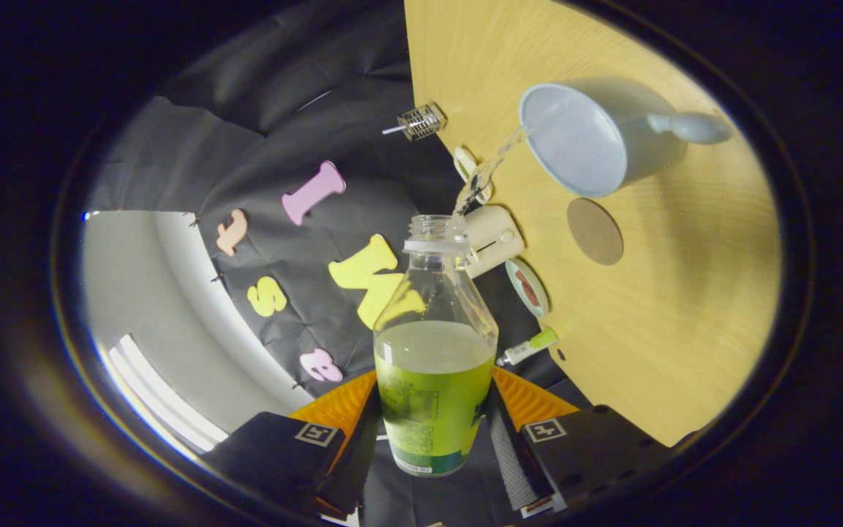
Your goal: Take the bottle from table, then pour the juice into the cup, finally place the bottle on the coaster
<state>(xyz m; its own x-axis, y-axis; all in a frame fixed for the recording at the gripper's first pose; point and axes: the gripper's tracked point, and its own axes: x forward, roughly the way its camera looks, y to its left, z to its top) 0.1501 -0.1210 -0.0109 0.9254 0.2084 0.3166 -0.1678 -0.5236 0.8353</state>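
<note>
Bottle (432, 351): clamped at its labelled lower body between the fingers (507, 452), one pressing on each side; cap off, tilted toward the cup, roughly half full of pale juice.
Gripper (432, 446): closed firmly on the bottle, no gap visible at either side.
Stream (491, 170): thin, running from the bottle mouth to the near rim of the cup.
Cup (586, 139): pale blue, on the desk (685, 307) beyond the fingers, handle turned away from the bottle.
Coaster (595, 231): round, brown, bare, just beside the cup.
Pouring well: judged best held at a steady tilt, stream kept inside the rim rather than on it, then eased upright slowly to avoid a drip.
Edges: desk edge close beside the bottle mouth, with small objects (493, 240) lined along it; spill risk there.
Open room: wide bare desk past the coaster, ample for setting down.
</note>
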